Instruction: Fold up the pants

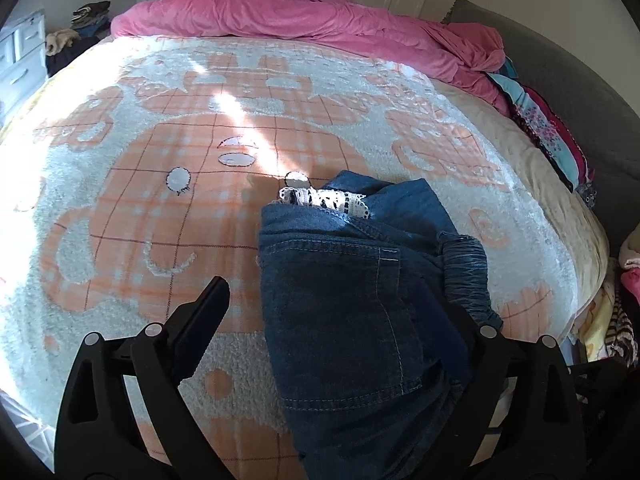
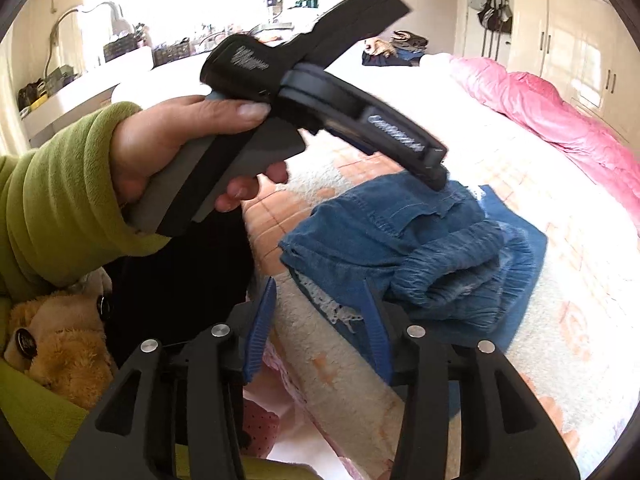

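**A:** Left wrist view first. The left gripper [image 1: 336,320] has its fingers spread wide, and the jeans [image 1: 352,300] lie bunched between them, crowding the right finger and running forward past the tips. One pair of pants, one back pocket [image 1: 340,320] face up, a strip of white lace [image 1: 324,198] poking out at the far end ahead of the fingers. Nothing is pinched; the denim just sits on the bed blanket [image 1: 160,200]. One pink duvet [image 1: 300,20] is piled well beyond the fingertips.

**B:** And the right wrist view?

**A:** The right gripper [image 2: 320,320] has its blue fingers wide apart too, hanging off the bed's edge with the pants just ahead and to the right of the tips. The right finger may be brushing the lace hem, but I can't be sure from this angle. The other gripper, held in the person's left hand [image 2: 168,152], is tipped down with one finger on the denim. One stuffed toy [image 2: 56,344] sits low, left of the fingers.

**B:** So what step is this?

**A:** My guess: the fold is roughly made but the stack is lumpy, elastic waistband [image 2: 448,276] all scrunched. Next move probably calls for closing on an edge and pulling it flat and square.
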